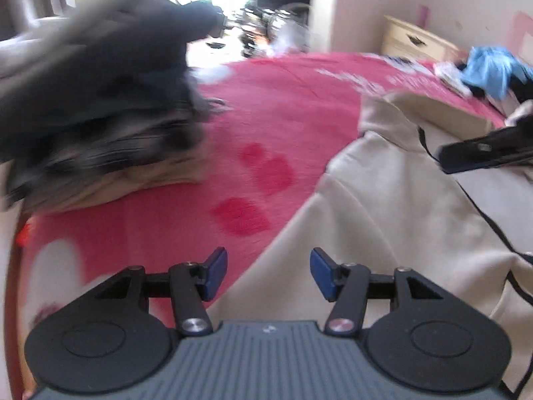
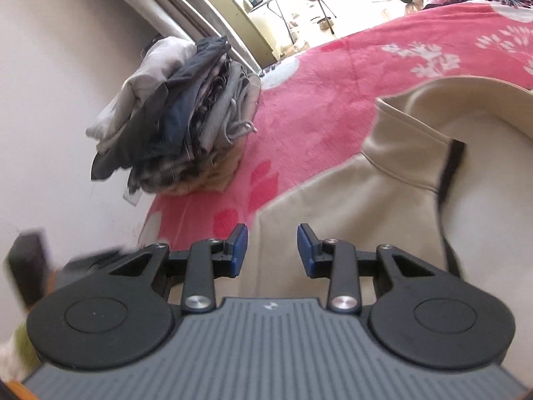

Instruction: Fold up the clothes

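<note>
A beige garment (image 1: 383, 200) lies spread on the bed (image 1: 293, 100), which is covered in a pink blanket with white and red patterns. It has a stand-up collar (image 2: 409, 126) and thin black piping running down its front, with a short dark strip at the collar's opening. Its fabric lies mostly flat, with soft creases. Near the bed's edge by the wall sits a stack (image 2: 186, 120) of folded clothes, well apart from the beige one: grey and white pieces on top, dark blue and checked ones in the middle, a tan one at the bottom. The stack leans and its edges are uneven. Farther off on the bed lies a crumpled blue cloth (image 1: 489, 66).
</note>
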Available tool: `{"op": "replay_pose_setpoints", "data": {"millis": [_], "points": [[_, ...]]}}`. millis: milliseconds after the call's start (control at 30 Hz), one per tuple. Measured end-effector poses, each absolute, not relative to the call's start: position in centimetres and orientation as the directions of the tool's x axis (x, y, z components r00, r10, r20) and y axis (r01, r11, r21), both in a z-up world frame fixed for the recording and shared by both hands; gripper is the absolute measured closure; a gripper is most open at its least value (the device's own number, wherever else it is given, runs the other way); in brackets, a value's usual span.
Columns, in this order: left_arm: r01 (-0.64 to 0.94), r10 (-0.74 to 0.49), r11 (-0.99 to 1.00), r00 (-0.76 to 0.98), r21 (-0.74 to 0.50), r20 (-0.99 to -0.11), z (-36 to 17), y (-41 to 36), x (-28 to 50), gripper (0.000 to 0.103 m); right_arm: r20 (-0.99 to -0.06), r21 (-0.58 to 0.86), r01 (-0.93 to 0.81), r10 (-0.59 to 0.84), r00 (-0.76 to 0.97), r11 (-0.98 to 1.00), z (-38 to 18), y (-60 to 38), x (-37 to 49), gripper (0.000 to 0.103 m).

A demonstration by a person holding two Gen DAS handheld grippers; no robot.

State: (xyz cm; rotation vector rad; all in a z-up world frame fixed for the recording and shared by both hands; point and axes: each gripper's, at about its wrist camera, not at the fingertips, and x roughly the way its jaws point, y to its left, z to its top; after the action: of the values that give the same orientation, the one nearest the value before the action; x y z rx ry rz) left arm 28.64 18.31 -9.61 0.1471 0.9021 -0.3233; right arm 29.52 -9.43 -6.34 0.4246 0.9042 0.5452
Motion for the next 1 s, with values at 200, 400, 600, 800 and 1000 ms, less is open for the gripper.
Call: {"op": "replay_pose_setpoints", "data": {"millis": [200, 400, 600, 800, 1000], "points": [[0.335, -0.283, 0.936, 0.536, -0.107, -0.796, -12.5, 18.3, 30.9, 0.070, -0.643, 0.576, -0.233, 0.610, 0.462, 0.784, -8.1, -10.5, 28.8, 0.070], [0.205, -0.256, 0.966, 0.642, -0.160, -0.723, -12.1, 19.5, 30.0, 0.100, -0.655, 0.586, -0.190, 0.599, 0.461, 0.788, -10.2, -10.6, 29.3, 0.070], [0.053, -0.166, 0.983, 0.681, -0.178, -0.714, -13.1, 19.9, 30.3, 0.100, -0.669, 0.542, -0.140, 0.526, 0.525, 0.829, -11.7, -11.3, 30.5, 0.070], [0.055, -0.084, 0.996, 0.712, -0.064, -0.697, -13.7, 18.9, 31.0, 0.100, -0.677, 0.469, -0.115, 0.440, 0.590, 0.875, -13.7, -11.6, 32.7, 0.087], [-0.009, -0.031, 0.998, 0.748, -0.057, -0.663, -11.7, 19.4, 30.6, 0.066, -0.649, 0.448, -0.152, 0.438, 0.622, 0.881, -10.4, -12.9, 33.0, 0.082]]}}
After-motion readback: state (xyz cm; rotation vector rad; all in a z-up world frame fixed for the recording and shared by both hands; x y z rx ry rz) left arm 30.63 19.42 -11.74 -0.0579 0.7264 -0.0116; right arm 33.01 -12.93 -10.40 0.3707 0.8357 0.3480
